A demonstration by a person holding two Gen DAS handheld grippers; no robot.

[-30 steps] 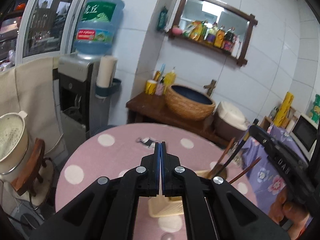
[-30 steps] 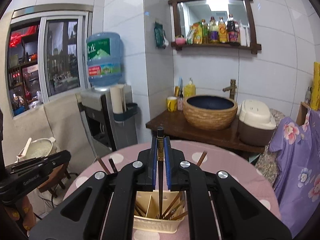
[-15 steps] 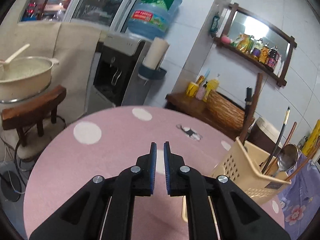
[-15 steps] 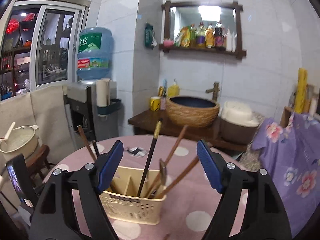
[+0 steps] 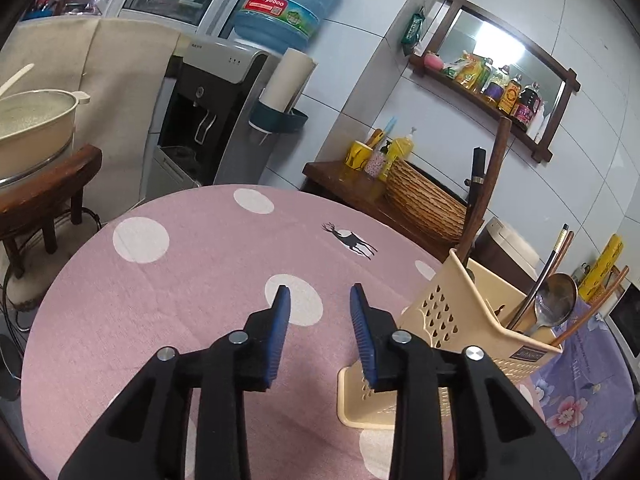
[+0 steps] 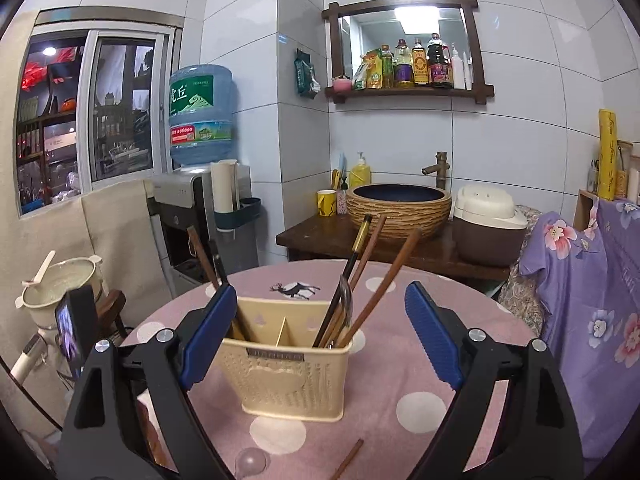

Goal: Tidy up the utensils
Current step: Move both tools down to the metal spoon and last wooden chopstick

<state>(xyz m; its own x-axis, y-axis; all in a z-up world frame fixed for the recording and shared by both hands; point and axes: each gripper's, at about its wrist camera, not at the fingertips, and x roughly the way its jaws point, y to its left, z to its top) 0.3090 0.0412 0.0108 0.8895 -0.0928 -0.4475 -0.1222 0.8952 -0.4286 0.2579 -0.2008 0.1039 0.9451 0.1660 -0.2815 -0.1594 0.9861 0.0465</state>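
Observation:
A cream plastic utensil caddy [image 6: 292, 372] stands on the pink dotted table [image 6: 452, 316]. It holds several chopsticks [image 6: 384, 280], a metal spoon [image 6: 345, 300] and dark wooden handles [image 6: 202, 256]. My right gripper [image 6: 316, 308] is open wide and empty, its jaws either side of the caddy, nearer the camera. In the left wrist view the caddy [image 5: 476, 320] sits to the right, with the spoon [image 5: 556, 300] showing. My left gripper [image 5: 318, 312] is open and empty above the table [image 5: 192, 272], left of the caddy. One brown chopstick [image 6: 347, 460] lies on the table in front.
A water dispenser [image 6: 200, 184] and a stool with a cream pot [image 5: 28, 120] stand left of the table. Behind it is a wooden counter with a woven basin [image 6: 398, 208] and a rice cooker [image 6: 486, 220]. A floral purple cloth [image 6: 592, 280] hangs at right.
My right gripper let go of the dark chopstick into the caddy, opened wide and drew back. My left gripper swung left and opened from shut.

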